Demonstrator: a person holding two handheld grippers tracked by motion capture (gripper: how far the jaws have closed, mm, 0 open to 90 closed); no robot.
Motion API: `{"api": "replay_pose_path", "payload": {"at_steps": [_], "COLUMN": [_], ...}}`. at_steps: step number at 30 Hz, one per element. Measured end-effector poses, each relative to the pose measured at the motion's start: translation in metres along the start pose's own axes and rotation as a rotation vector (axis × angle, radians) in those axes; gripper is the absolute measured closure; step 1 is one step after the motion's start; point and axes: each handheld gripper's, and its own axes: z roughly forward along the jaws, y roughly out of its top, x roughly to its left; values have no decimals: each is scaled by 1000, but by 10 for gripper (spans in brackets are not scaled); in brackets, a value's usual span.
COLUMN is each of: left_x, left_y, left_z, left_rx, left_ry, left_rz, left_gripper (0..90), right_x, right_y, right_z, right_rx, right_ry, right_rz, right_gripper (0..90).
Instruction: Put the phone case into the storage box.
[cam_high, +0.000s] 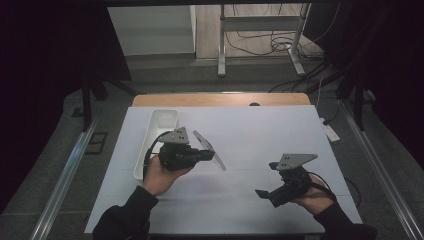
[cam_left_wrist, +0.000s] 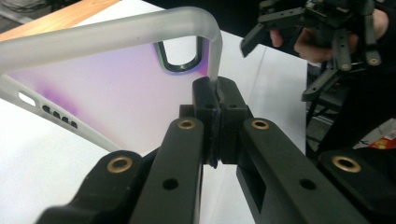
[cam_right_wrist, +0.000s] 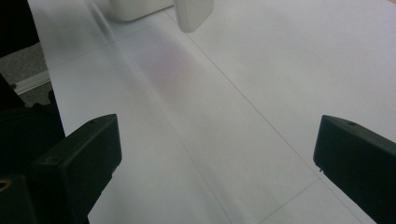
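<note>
Pinching frosted, round-cornered phone case (cam_left_wrist: 107, 88)

Black left gripper (cam_high: 204, 154), brass screws, grey three-cornered plate; dark sleeves (cam_high: 125, 215)

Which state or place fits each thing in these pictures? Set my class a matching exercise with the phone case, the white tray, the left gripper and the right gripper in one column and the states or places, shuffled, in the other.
Things
1. phone case
2. white tray
3. left gripper
4. right gripper

States or places
A. jaws wide apart, nothing between them
B. rests on the table near its left edge
C. translucent, held up off the table by one edge
D. jaws pressed together on a thin edge

Pairs: 1-C, 2-B, 3-D, 4-A
</note>
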Motion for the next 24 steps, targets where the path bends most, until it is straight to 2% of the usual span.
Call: {"api": "replay_pose_path", "payload": {"at_steps": [13,24], "left_x": [14,23], "left_y": [5,10], "left_z": [-9,-18], "left_rx": [14,19], "left_ry": [76,119], "left_rz": [-38,-49], "left_gripper": [888,888], "right_x": [1,0], "right_y": [-12,-22], "right_z": [-11,-19], "right_rx": [2,10], "right_ry": [-45,-88], "right_rz": [25,47], "right_gripper": [11,4]}}
